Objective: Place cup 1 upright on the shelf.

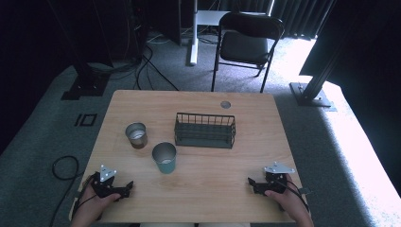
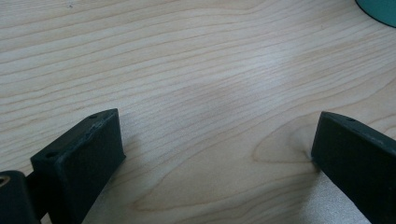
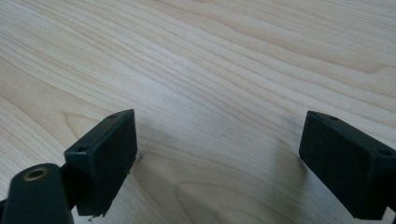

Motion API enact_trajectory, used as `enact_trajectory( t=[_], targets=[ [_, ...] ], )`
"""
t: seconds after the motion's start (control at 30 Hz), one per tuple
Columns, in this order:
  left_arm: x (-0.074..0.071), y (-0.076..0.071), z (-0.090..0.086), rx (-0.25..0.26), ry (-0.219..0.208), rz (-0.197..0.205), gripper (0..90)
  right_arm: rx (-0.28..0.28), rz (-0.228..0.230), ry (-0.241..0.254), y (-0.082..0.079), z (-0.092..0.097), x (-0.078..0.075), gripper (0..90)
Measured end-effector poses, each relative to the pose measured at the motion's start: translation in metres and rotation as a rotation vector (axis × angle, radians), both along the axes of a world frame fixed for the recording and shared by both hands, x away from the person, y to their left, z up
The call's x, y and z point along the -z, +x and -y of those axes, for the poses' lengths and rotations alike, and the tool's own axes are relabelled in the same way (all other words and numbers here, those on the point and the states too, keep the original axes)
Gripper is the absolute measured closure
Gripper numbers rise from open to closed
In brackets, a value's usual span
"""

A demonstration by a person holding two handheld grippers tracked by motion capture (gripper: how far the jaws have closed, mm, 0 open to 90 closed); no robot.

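Observation:
On the wooden table (image 1: 203,179) a dark wire basket (image 1: 205,130) stands at the middle. A teal metal cup (image 1: 164,157) stands upright in front of it to the left, and a brown metal cup (image 1: 136,135) stands further left. My left gripper (image 1: 128,187) rests at the near left edge, held by a hand, jaws wide apart over bare wood (image 2: 205,116). The teal cup's base (image 2: 380,9) peeks in at the top right of the left gripper view. My right gripper (image 1: 251,182) rests at the near right, open over bare wood (image 3: 219,102).
A round grommet (image 1: 225,104) sits in the table near the far edge. Beyond the table a black folding chair (image 1: 246,45) stands on grey carpet, with cables (image 1: 146,71) and stand bases (image 1: 312,92) around it.

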State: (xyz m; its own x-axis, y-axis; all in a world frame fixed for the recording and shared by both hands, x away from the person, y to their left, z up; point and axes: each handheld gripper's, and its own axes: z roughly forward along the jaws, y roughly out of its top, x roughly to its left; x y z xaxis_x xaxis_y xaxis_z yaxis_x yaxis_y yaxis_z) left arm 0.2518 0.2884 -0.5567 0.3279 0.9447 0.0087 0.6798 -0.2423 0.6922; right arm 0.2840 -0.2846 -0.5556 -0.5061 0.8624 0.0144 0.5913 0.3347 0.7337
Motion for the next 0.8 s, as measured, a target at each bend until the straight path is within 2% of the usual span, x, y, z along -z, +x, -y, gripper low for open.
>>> enact_trajectory(
  t=[0.17, 0.8],
  targets=[
    [0.000, 0.000, 0.000, 0.000, 0.000, 0.000, 2.8, -0.015, 0.014, 0.006, 0.002, -0.005, -0.003, 11.0],
    [0.000, 0.000, 0.000, 0.000, 0.000, 0.000, 2.8, -0.086, 0.023, 0.017, 0.009, -0.027, -0.008, 11.0]
  ],
)
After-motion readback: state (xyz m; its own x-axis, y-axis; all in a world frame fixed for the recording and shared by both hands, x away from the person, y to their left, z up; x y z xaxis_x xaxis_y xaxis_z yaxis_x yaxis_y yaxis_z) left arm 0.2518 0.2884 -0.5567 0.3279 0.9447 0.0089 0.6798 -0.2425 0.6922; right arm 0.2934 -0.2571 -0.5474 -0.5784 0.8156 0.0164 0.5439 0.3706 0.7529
